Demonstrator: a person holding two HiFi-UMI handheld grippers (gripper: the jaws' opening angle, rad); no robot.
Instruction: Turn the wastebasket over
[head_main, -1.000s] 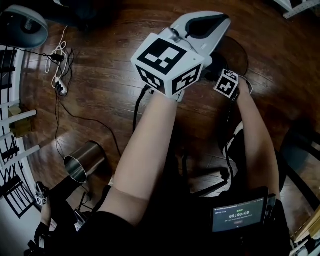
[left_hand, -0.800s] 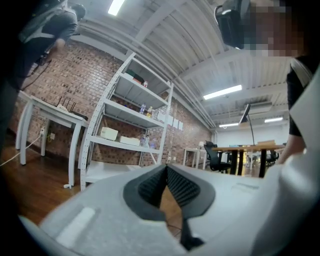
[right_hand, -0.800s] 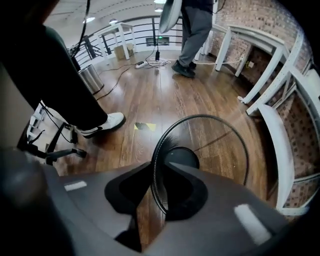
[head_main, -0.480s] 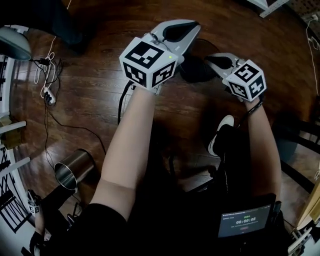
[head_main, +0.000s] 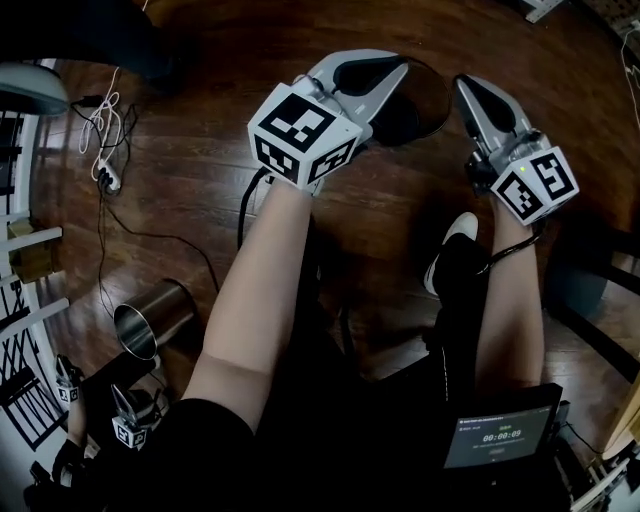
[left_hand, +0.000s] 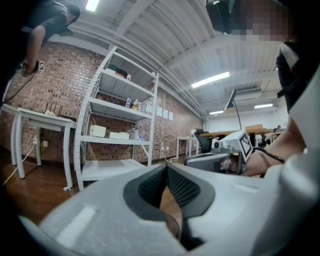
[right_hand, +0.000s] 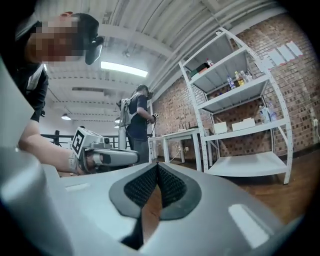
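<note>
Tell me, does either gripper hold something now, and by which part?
Nothing is held: the left gripper and right gripper both have jaws together, nothing between them.

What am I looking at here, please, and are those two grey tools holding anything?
No robot here: a person holds a gripper in each hand. The head view looks down from the person's head at the left gripper and the right gripper, each carrying a marker cube. The other two views ride on the grippers and look along their jaws. Both are shut and hold nothing. On the wooden floor are a dark round thing below the gripper tips, probably the wastebasket, a metal bin and a power strip.
</note>
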